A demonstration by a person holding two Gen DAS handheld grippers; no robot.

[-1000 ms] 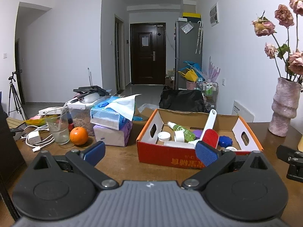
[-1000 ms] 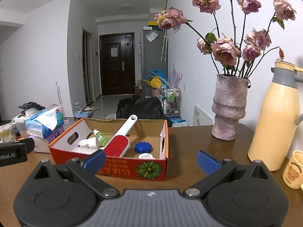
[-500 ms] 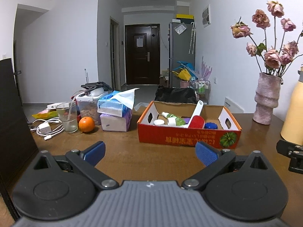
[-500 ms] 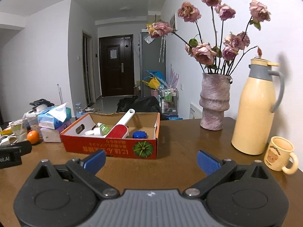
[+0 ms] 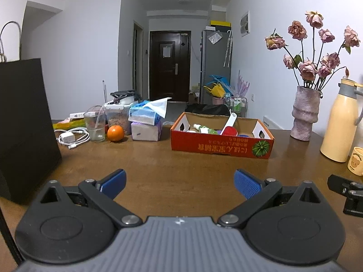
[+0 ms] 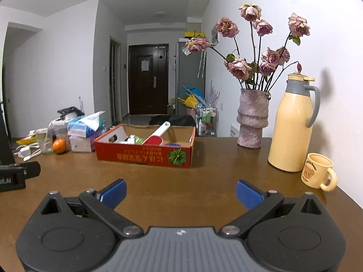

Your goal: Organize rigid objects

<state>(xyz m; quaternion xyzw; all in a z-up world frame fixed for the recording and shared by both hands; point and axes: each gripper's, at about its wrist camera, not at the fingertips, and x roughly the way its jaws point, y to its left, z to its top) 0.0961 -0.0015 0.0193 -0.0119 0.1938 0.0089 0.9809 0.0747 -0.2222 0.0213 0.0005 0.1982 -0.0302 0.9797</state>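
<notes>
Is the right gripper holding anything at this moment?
No: in the right wrist view the right gripper has its blue fingers spread wide apart, with only bare table between them.

Cardboard box [image 5: 221,145]: orange-red, open-topped, pumpkin print on front, centre frame on the surface. Contents: lint brush [image 5: 228,128], white handle leaning up over the back wall, red pad down; green-labelled bottle [image 5: 205,129] lying flat; blue cap [image 6: 174,144], partly hidden.

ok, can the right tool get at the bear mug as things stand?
Probably yes. The right tool is open and empty, and the bear mug stands apart from the yellow jug, with bare table between tool and mug.
</notes>
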